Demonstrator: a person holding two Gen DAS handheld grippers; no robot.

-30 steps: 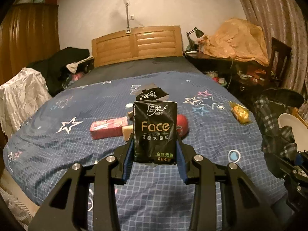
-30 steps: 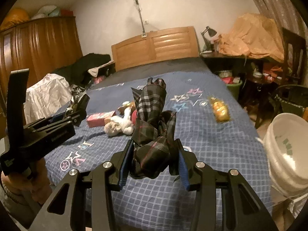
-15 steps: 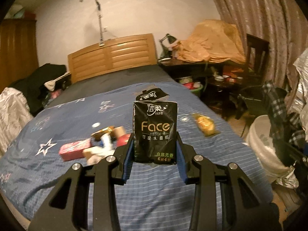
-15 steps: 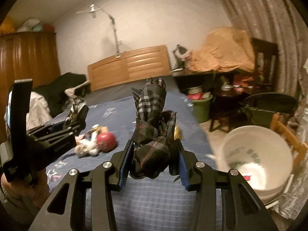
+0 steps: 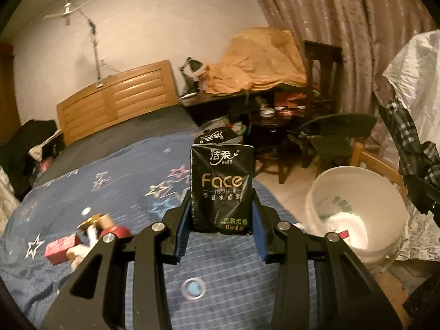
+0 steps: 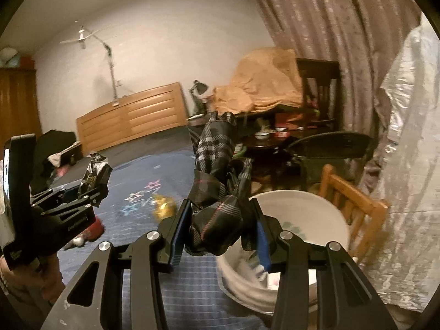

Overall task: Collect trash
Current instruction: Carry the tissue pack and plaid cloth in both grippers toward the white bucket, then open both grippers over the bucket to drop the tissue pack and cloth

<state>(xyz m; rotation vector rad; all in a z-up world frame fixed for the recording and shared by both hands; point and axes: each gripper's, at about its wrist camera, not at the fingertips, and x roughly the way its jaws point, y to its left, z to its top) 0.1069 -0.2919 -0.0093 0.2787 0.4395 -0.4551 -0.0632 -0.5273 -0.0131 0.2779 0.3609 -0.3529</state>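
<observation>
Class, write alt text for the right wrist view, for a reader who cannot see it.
The right gripper has its jaws clamped on a crumpled dark plaid wrapper, above a bed's edge beside a white bucket. At left, the left gripper holds a black tissue pack.

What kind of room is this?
It looks like a bedroom. There's a big bed with a starry blue cover and a wooden headboard, long curtains, and a desk lamp beside the bed.
</observation>
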